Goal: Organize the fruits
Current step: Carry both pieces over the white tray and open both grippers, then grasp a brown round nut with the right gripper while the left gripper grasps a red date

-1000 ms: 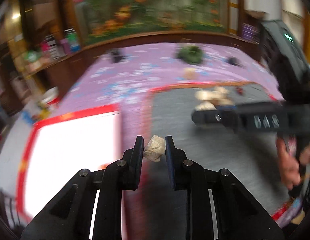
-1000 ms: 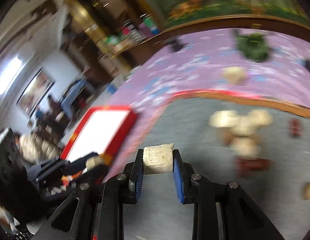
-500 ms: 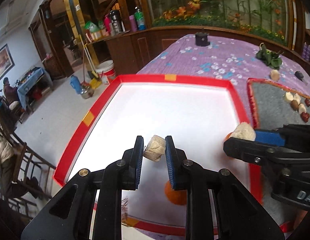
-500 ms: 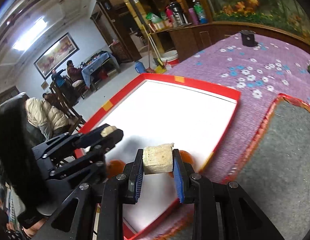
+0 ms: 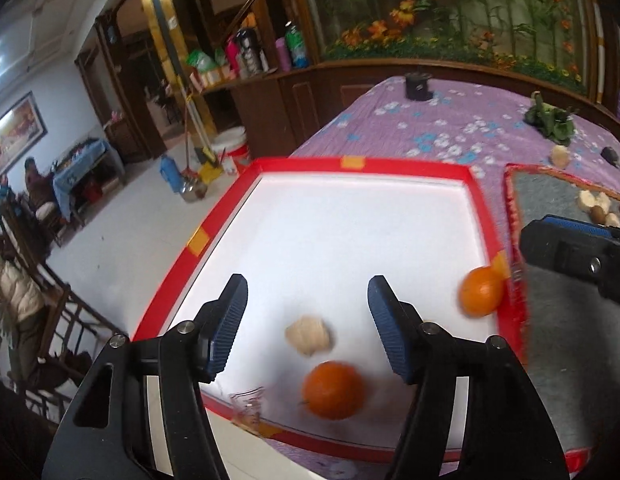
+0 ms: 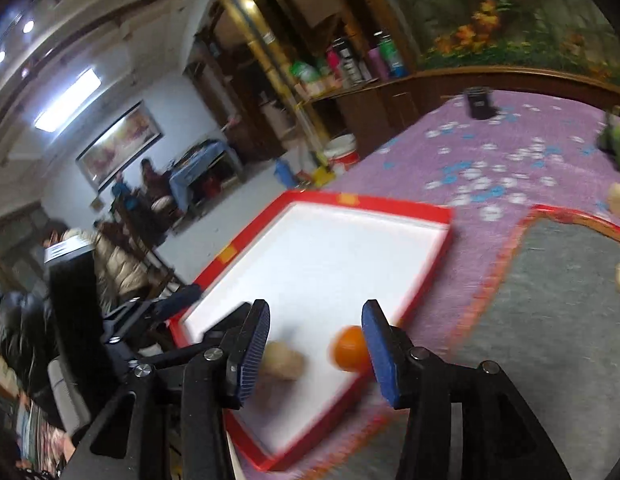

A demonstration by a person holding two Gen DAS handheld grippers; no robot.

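Observation:
My left gripper (image 5: 307, 296) hangs over the near part of the white tray with the red rim (image 5: 350, 162), jaws opening. A pale fruit piece (image 5: 308, 336) lies loose below them, free of the pads, beside an orange (image 5: 334, 390). A second orange (image 5: 480, 292) rests against the tray's right rim. My right gripper (image 6: 316, 316) is over the tray's near right corner (image 6: 350, 200), jaws opening too. Under it a blurred pale piece (image 6: 283, 362) sits free in the tray next to an orange (image 6: 348, 348). Each gripper shows at the edge of the other's view.
A grey mat (image 5: 550, 200) with several pale and brown pieces (image 5: 594, 204) lies right of the tray on a purple flowered cloth (image 5: 450, 128). A black cup (image 5: 417, 86) and a green object (image 5: 550, 118) stand farther back. The table edge drops off left of the tray; people sit beyond it.
Both grippers have opened and let go of their pale pieces, which now lie in the tray. The right gripper has drawn back toward the tray's right rim.

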